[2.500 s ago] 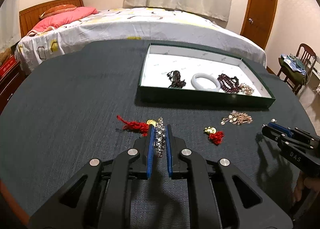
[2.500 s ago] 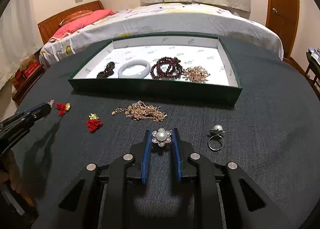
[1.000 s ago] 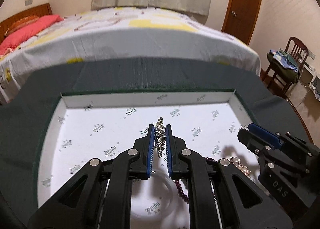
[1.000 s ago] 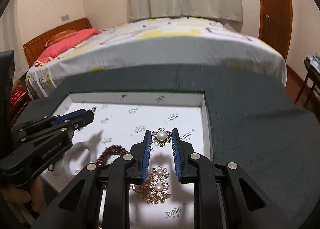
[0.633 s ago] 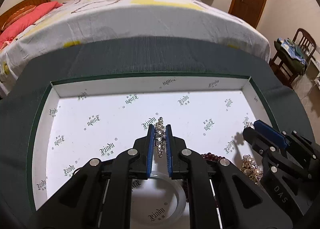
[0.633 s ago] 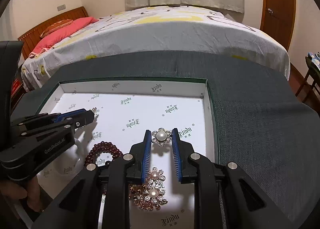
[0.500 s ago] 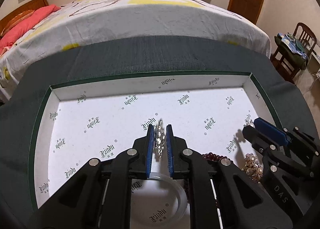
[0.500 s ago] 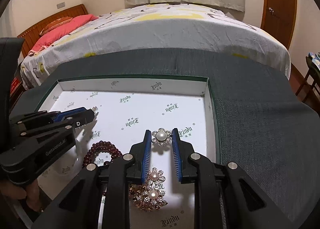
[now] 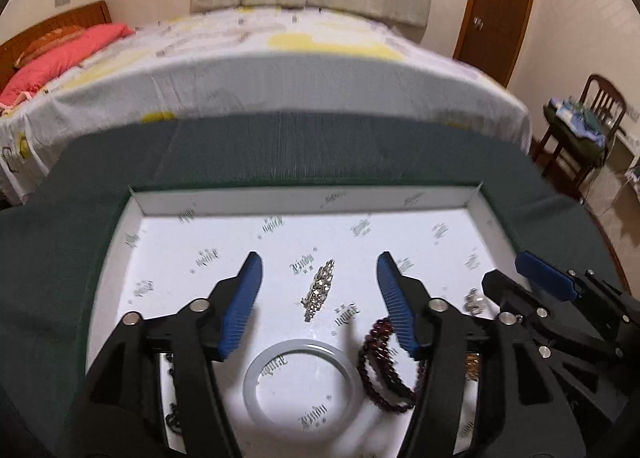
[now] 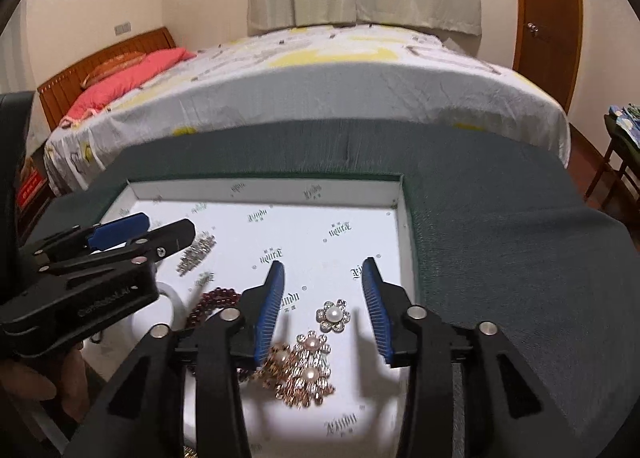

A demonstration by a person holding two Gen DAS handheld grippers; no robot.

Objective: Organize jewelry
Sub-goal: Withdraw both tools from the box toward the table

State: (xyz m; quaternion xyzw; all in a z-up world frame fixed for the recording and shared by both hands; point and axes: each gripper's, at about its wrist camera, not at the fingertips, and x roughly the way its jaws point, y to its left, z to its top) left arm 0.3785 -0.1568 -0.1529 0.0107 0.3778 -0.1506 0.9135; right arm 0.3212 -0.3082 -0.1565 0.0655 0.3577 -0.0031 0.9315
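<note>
Both grippers hover over the green tray (image 9: 494, 204) with its white lining. My left gripper (image 9: 318, 286) is opening; a silver rhinestone hairpin (image 9: 319, 289) lies loose on the lining between its blue pads, touching neither. My right gripper (image 10: 323, 300) is opening too, and a pearl flower brooch (image 10: 333, 315) rests free on the lining between its pads. In the right wrist view the left gripper (image 10: 148, 234) stands at the left beside the hairpin (image 10: 196, 252).
A white bangle (image 9: 301, 380) and dark red bead bracelet (image 9: 382, 366) lie near the tray's front. A gold and pearl cluster (image 10: 304, 372) sits below the brooch. The tray stands on a dark cloth table (image 10: 500, 242). A bed (image 10: 320, 74) lies beyond it.
Both grippers went from shut on their pieces to open. The hairpin and the pearl brooch dropped out and now lie on the tray's lining.
</note>
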